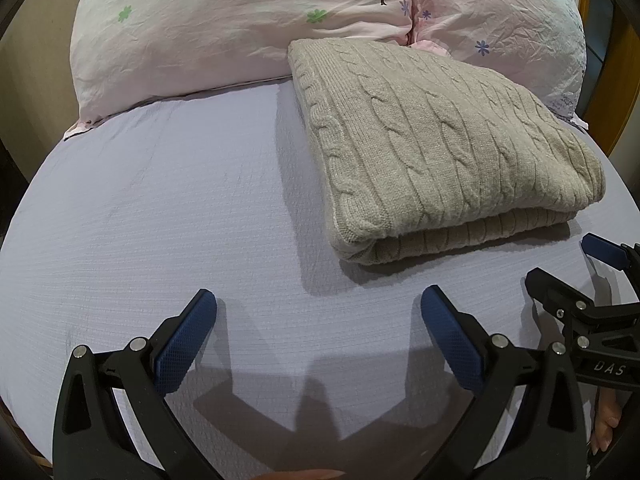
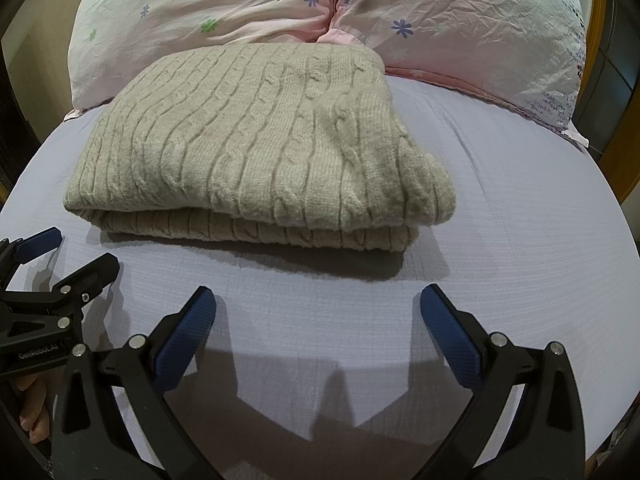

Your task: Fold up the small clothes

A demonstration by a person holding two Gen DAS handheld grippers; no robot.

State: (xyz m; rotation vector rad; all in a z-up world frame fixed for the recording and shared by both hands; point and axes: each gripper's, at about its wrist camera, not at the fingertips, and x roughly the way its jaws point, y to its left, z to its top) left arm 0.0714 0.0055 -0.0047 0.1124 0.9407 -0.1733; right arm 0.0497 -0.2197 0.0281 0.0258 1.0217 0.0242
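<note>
A beige cable-knit sweater [image 1: 436, 148] lies folded in a thick rectangle on the lavender bed sheet [image 1: 180, 200], its folded edge toward me. In the right wrist view the sweater [image 2: 256, 140] sits straight ahead. My left gripper [image 1: 319, 304] is open and empty, just above the sheet, short of the sweater and to its left. My right gripper [image 2: 318, 303] is open and empty, in front of the sweater's near edge. The right gripper also shows at the right edge of the left wrist view [image 1: 568, 268], and the left gripper at the left edge of the right wrist view [image 2: 76, 254].
Two pink flowered pillows [image 1: 240, 20] [image 2: 460, 28] lie against the head of the bed behind the sweater. A wooden frame [image 1: 624, 80] stands at the far right. The sheet [image 2: 520, 240] stretches to both sides of the sweater.
</note>
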